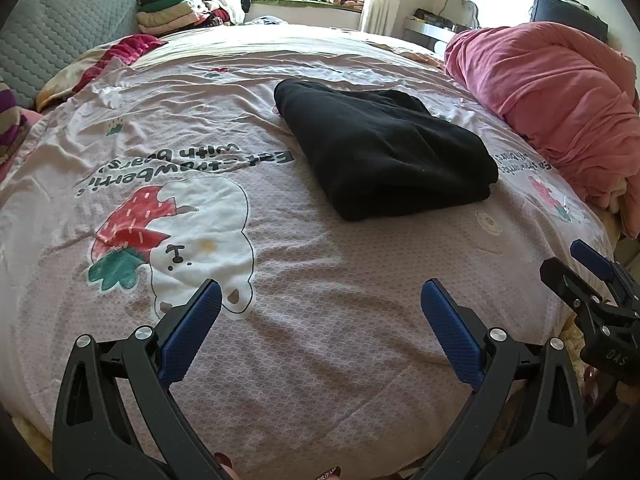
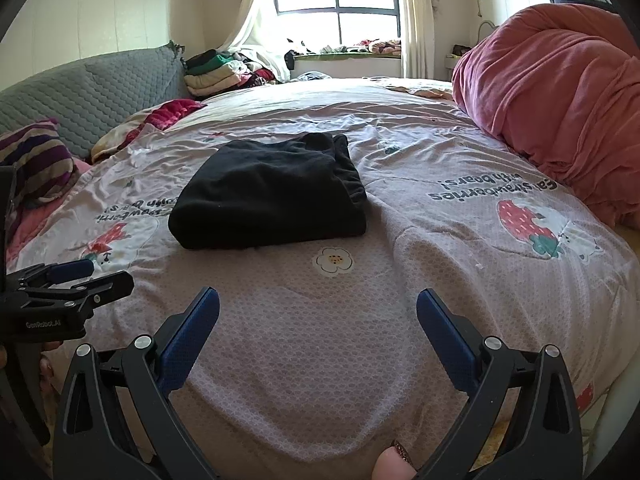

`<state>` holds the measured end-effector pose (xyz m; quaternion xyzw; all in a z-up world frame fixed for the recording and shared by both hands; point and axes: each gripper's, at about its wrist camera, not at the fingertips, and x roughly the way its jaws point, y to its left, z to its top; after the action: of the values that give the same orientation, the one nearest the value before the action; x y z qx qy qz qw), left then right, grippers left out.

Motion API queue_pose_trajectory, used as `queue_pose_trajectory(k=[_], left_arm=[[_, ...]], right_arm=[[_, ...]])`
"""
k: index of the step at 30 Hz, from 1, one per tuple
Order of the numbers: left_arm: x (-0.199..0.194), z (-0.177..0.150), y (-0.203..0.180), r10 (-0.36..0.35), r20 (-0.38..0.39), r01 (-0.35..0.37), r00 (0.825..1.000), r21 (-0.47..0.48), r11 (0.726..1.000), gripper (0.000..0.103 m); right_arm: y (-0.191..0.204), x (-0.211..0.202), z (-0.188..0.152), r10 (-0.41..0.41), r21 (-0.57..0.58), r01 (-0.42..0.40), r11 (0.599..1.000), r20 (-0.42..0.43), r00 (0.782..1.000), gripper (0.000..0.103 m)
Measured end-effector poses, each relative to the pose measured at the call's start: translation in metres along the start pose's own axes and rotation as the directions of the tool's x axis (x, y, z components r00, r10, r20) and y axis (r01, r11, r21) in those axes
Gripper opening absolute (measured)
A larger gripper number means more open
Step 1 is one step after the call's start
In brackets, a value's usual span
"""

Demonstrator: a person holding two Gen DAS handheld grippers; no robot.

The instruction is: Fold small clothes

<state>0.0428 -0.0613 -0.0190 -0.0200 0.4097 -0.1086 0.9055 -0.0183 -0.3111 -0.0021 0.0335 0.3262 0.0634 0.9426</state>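
Both grippers empty | left gripper (image 1: 320,304), right gripper (image 2: 318,306) spread wide, lower frame, off cloth | black garment (image 2: 272,196) folded mid-bed (image 2: 320,360) – fold judged complete.

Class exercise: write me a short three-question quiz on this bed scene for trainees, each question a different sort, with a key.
1. True or false: the left tool is shut on the black garment.
2. Multiple choice: the black garment lies A) spread flat, B) folded on the bedspread, C) on the pink duvet.
3. Fill in: both tools, including the right tool, are ____ and hold nothing.

Key: 1 false; 2 B; 3 open.
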Motion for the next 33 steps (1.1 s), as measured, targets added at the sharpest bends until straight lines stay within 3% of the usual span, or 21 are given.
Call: queue_pose_trajectory(k=[33], left_arm=[[-0.0003,0.0012,0.0072,0.021,-0.007,-0.021,1.0,-0.006,1.0,0.094]], right_arm=[[0.0005,0.0004,0.0031,-0.003,-0.004,0.003,1.0,-0.007,1.0,0.098]])
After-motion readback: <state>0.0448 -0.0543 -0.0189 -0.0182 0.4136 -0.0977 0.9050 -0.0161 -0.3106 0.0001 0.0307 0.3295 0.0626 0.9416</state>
